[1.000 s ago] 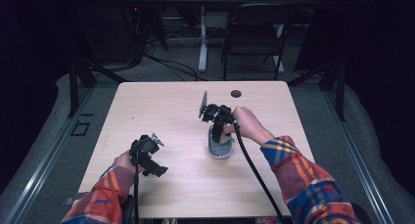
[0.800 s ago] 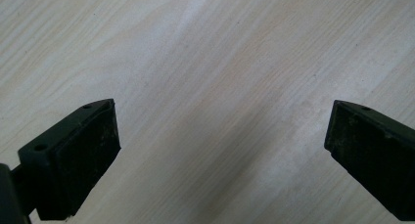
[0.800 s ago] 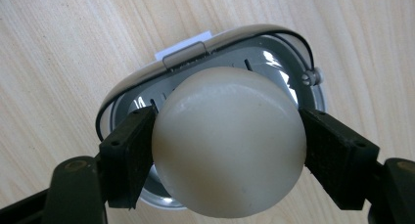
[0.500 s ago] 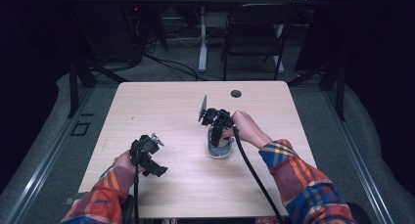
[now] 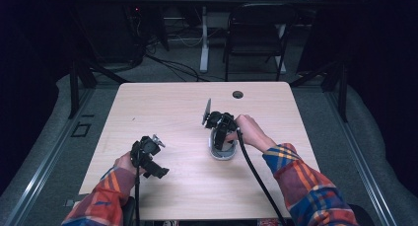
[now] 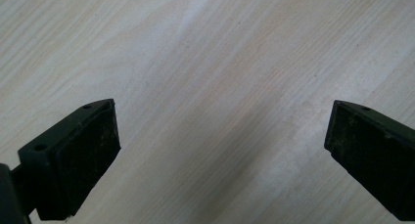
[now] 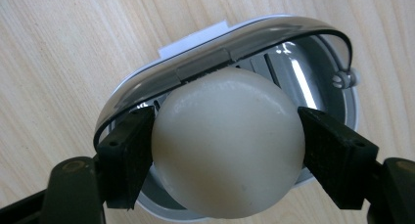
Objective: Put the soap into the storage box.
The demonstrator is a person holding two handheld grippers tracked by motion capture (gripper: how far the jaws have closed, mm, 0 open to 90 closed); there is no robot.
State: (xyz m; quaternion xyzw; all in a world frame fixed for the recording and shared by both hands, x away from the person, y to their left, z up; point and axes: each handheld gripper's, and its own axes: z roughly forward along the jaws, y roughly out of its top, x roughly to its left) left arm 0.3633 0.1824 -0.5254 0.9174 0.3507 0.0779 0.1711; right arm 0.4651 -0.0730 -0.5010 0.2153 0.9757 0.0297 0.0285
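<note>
- Pinching a smooth, off-white egg [image 7: 227,145] from both sides, the right gripper [image 7: 227,150] has its two black pads pressed flat against the shell in the right gripper view
- Sitting behind and under the egg at the centre of that frame is a rounded white and grey holder [image 7: 313,62] with a glossy dark rim, slotted bars inside and a small screw at its upper right; its lower edge is hidden by the egg and the jaws
- Whether the egg rests on the bars or hangs just above them cannot be told
- Seen from the high view, the right gripper [image 5: 220,129] and the right hand [image 5: 249,131] cover most of the holder [image 5: 220,154], right of centre on the table, and the egg itself is hard to make out there
- Spread wide over bare, pale wood grain, the left gripper [image 6: 222,150] shows matt, scuffed black jaws with nothing between them in the left gripper view
- In the high view the left gripper [image 5: 148,157] sits at the lower left of the table [image 5: 162,102], well apart from the holder, its jaws too small to read
- A dark round hole [image 5: 238,94] marks the table's far edge, and plaid sleeves [image 5: 305,181] are cut off at the bottom of the frame
</note>
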